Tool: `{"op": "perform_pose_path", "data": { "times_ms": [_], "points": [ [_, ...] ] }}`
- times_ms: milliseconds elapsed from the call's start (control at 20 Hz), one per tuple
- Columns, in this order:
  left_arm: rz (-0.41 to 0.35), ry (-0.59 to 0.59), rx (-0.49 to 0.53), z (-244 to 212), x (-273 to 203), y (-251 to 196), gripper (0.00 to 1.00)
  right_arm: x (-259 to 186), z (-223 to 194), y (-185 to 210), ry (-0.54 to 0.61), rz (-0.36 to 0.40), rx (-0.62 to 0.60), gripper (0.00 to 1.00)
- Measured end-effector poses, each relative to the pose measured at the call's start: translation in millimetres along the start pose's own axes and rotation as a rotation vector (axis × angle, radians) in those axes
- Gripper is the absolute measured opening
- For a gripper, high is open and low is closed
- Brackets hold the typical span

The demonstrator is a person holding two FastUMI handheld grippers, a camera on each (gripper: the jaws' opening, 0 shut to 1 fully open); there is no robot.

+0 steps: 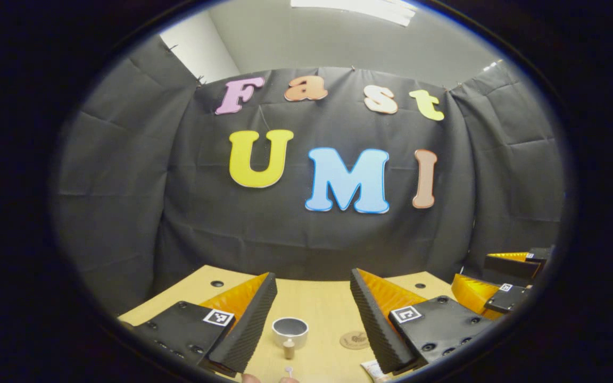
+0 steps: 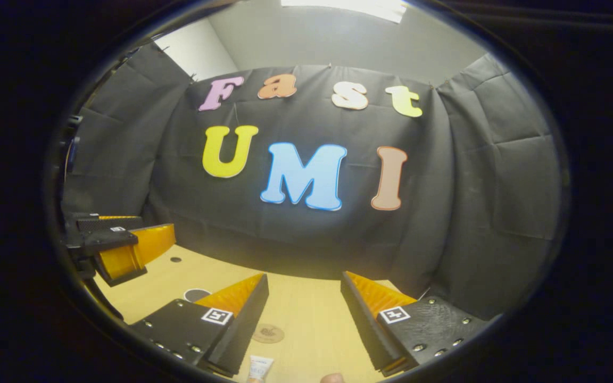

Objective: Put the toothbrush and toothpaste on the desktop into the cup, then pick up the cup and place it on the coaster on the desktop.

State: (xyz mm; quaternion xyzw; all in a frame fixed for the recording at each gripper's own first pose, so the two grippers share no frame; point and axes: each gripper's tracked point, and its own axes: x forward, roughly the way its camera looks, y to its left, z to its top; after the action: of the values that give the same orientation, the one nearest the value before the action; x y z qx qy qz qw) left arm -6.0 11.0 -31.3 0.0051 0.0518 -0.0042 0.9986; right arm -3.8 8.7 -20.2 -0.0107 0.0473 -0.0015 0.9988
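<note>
Both my grippers, left and right, hung over the worktop with fingers spread, gripping nothing. The cup stood empty beside the coaster, the toothpaste lay below my right fingers; every step remained.

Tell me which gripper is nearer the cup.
Left. The cup sits just ahead between the left gripper's jaws; from the right gripper it lies farther off to the left.

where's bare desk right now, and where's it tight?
Free: desktop between cup and back wall, and right of coaster in the right gripper view. Crowded: near edge, where toothbrush, toothpaste and cup cluster.
</note>
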Motion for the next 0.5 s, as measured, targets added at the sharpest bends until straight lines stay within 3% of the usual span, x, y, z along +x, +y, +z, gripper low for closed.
{"op": "perform_pose_path", "data": {
  "times_ms": [50, 400, 500],
  "points": [
    [-0.001, 0.037, -0.004, -11.2, 1.4, 1.5, 0.91, 1.4, -6.9, 2.1, 0.026, 0.006, -0.002, 0.84],
    [0.022, 0.27, -0.061, -76.7, 2.3, 16.3, 0.95, 12.6, -61.9, 12.3, 0.265, 0.035, 0.106, 0.85],
    [0.027, 0.326, -0.058, -93.1, 3.1, 17.4, 0.92, 15.5, -80.4, 14.0, 0.34, 0.047, 0.099, 0.85]
  ]
}}
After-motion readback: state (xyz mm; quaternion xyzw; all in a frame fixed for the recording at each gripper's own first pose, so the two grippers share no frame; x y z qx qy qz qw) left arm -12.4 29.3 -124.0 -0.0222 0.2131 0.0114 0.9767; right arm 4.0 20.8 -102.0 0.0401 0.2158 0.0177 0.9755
